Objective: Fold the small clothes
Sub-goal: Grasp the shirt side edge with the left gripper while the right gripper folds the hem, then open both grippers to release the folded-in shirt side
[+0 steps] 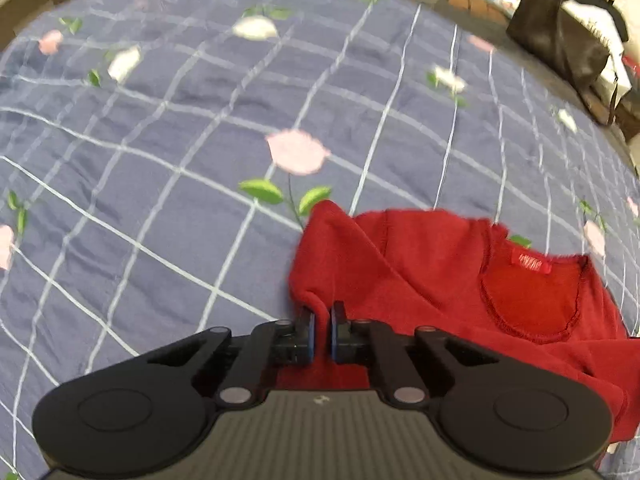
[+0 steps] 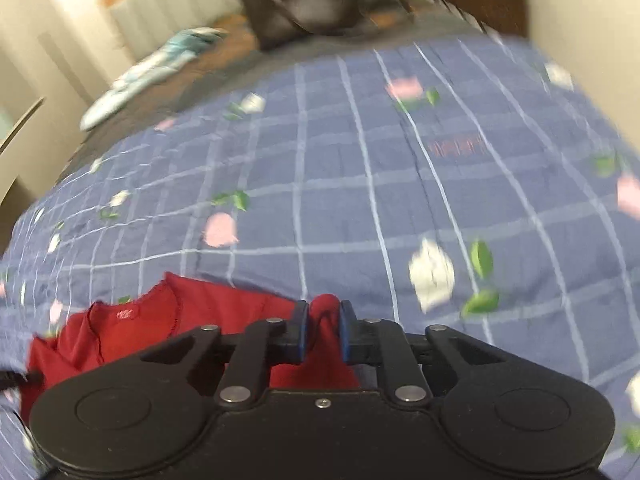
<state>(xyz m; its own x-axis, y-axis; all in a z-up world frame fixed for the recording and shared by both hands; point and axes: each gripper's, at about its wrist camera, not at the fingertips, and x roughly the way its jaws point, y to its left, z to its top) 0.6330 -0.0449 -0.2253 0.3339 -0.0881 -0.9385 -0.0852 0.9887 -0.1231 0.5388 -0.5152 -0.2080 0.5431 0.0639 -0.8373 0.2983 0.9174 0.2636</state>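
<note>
Above the bed [image 1: 160,128], each hand-held gripper, left [image 1: 322,326] and right [image 2: 323,330], was clamped on the red shirt [image 1: 420,264].

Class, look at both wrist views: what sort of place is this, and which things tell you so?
Most likely a bedroom. A wide blue checked bedspread with printed flowers covers the soft work surface, a dark bag sits at its far edge, and plain room walls stand behind.

Both wrist views close, low over bedspread [image 1: 160,140], facing forward; share red garment [image 1: 420,264], dark bag [image 1: 560,40].
</note>
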